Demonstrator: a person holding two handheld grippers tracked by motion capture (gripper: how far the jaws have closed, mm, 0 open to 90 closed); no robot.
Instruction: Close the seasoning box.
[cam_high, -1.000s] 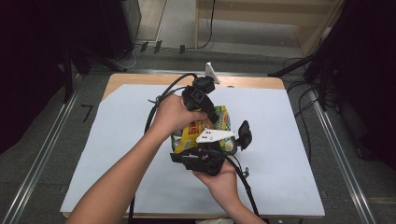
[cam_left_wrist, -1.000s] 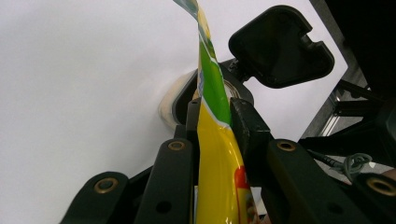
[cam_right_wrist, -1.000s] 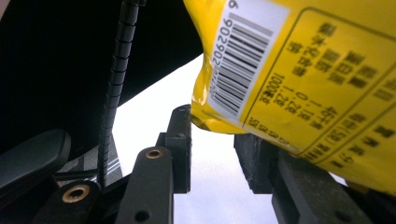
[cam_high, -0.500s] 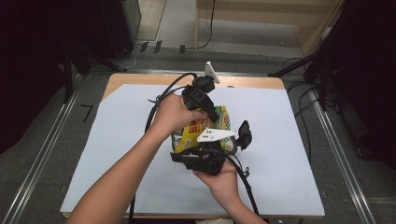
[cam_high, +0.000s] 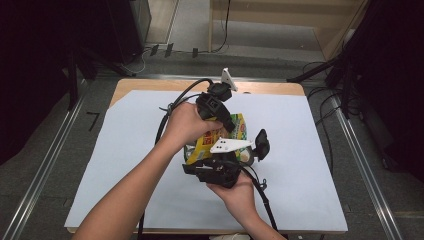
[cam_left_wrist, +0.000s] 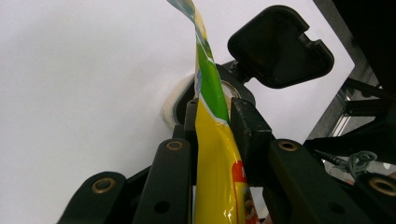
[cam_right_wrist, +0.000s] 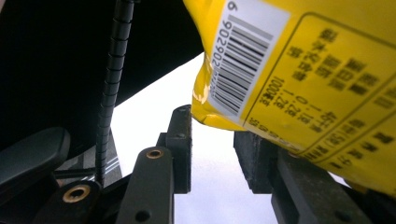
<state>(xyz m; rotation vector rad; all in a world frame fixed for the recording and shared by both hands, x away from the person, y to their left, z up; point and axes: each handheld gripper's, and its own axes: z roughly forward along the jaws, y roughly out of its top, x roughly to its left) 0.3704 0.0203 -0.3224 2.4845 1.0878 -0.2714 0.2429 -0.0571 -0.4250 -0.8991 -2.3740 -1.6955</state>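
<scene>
A yellow and green snack bag (cam_high: 239, 127) is held up over the middle of the white sheet, between both hands. My left gripper (cam_high: 227, 125) comes at it from the far side. In the left gripper view, the left gripper (cam_left_wrist: 215, 126) has its pads pinched on the bag's (cam_left_wrist: 219, 158) thin edge. My right gripper (cam_high: 220, 152) sits under the bag from the near side. In the right gripper view, the right gripper (cam_right_wrist: 212, 144) shows a clear gap between its jaws. There the bag's barcode corner (cam_right_wrist: 247, 70) hangs just above them and lies over the right-hand jaw.
A white sheet (cam_high: 300, 150) covers the wooden table (cam_high: 270, 87). Black cables (cam_high: 170, 107) trail from both grippers across it. Metal rails (cam_high: 360, 150) run along the table's sides. A ribbed cable (cam_right_wrist: 114, 70) hangs close beside the right gripper's jaws.
</scene>
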